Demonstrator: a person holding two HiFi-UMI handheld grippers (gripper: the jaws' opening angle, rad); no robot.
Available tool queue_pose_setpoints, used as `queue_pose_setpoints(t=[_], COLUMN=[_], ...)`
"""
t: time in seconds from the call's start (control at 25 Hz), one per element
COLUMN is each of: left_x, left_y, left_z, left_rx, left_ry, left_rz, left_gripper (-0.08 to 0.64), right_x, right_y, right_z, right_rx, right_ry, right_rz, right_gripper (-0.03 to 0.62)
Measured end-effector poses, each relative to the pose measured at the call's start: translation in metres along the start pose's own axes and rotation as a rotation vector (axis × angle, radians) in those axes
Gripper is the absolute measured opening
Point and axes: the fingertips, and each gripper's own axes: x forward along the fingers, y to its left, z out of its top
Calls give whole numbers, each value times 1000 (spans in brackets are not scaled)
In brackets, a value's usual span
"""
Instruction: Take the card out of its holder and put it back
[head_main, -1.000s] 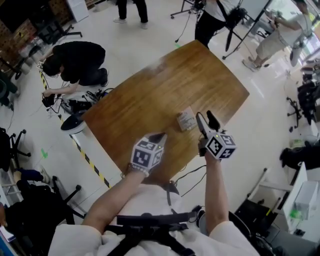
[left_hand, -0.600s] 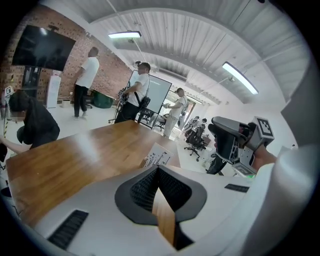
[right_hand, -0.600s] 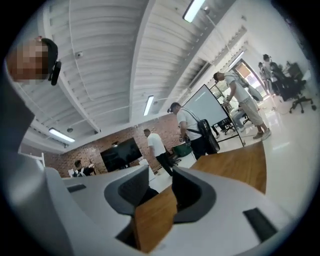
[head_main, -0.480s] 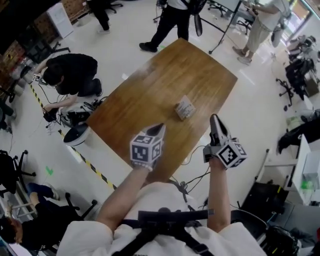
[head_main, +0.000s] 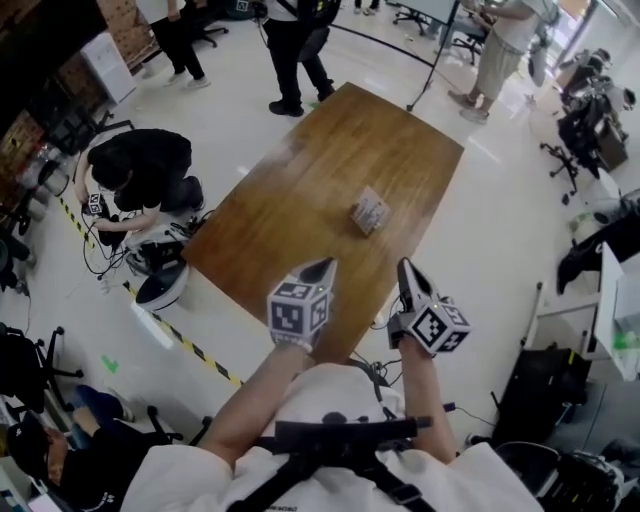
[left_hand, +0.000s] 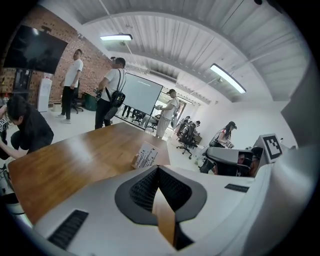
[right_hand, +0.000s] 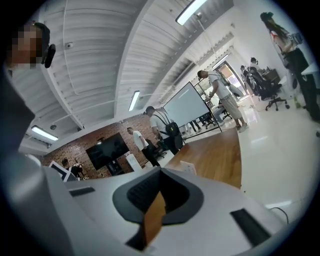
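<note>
A small card holder with a white printed card (head_main: 371, 211) stands on the wooden table (head_main: 310, 190), toward its right side. The same card (left_hand: 145, 155) shows upright in the left gripper view, and only its top edge (right_hand: 188, 167) peeks over the jaws in the right gripper view. My left gripper (head_main: 322, 268) hovers over the table's near edge, jaws shut and empty. My right gripper (head_main: 405, 272) hangs just off the near right edge, also shut on nothing. Both are well short of the holder.
A person crouches on the floor (head_main: 140, 170) left of the table beside cables and a round base (head_main: 160, 285). Others stand beyond the far end (head_main: 295, 45). Yellow-black tape (head_main: 185, 345) runs along the floor at the near left. Office chairs stand at the right.
The right gripper's jaws have closed from wide open to shut. Both grippers have drawn back toward the near edge, and the head view has shifted so the table sits farther away.
</note>
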Motion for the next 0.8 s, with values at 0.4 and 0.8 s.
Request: queue_pose_setpoints(t=[0.4,0.8], left_x=[-9,-10], left_y=[-15,-16], left_z=[5,8], left_rx=[31,43], left_ry=[-13,-27], left_rz=[-28,-31], left_gripper=[-5,-5], right_x=[-7,1], right_y=[17,32], right_z=[-16,-26], right_rx=[-62,-86], right_ry=[63,103], right_rz=[-21,18], right_gripper=[-3,-3])
